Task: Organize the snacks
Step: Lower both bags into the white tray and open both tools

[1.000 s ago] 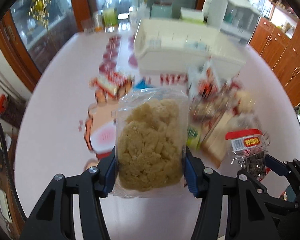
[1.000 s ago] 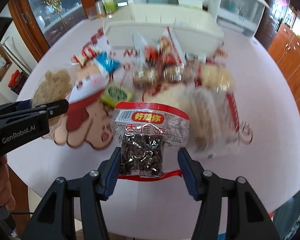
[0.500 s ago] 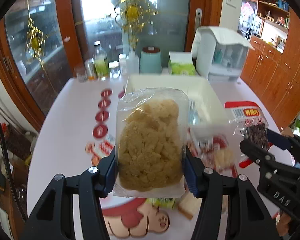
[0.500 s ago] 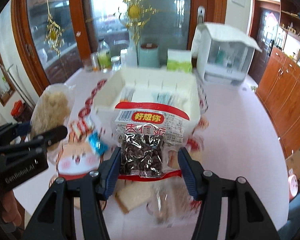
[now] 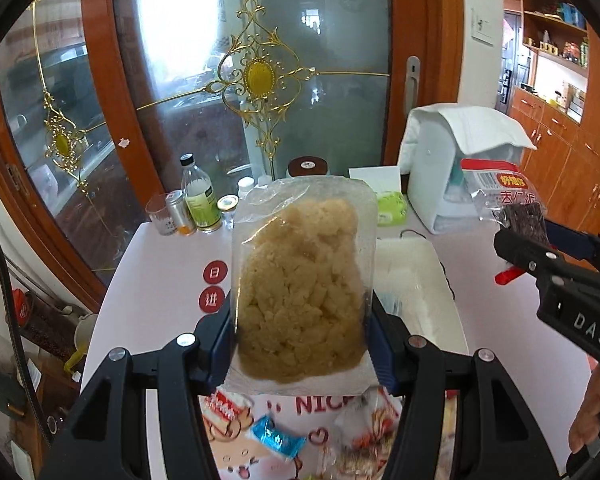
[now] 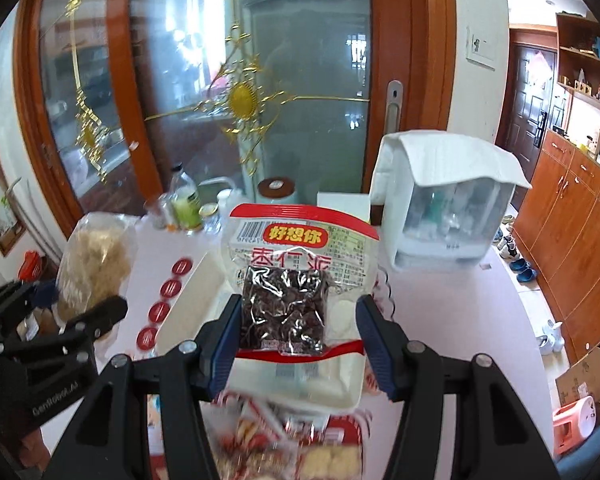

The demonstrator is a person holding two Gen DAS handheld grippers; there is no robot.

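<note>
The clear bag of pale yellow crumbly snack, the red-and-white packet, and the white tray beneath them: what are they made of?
The clear bag of pale yellow crumbly snack looks like thin glossy plastic film: it creases and shows its contents. The red-and-white packet seems to be printed plastic film with a clear, shiny window over dark pieces. The white tray looks like rigid matte plastic with straight walls, though blur leaves that open.

Two held bags side by side above the tray [image 6: 188, 300] — loose snacks [image 6: 332, 456] nearer, bottles [image 5: 198, 196] behind
</note>
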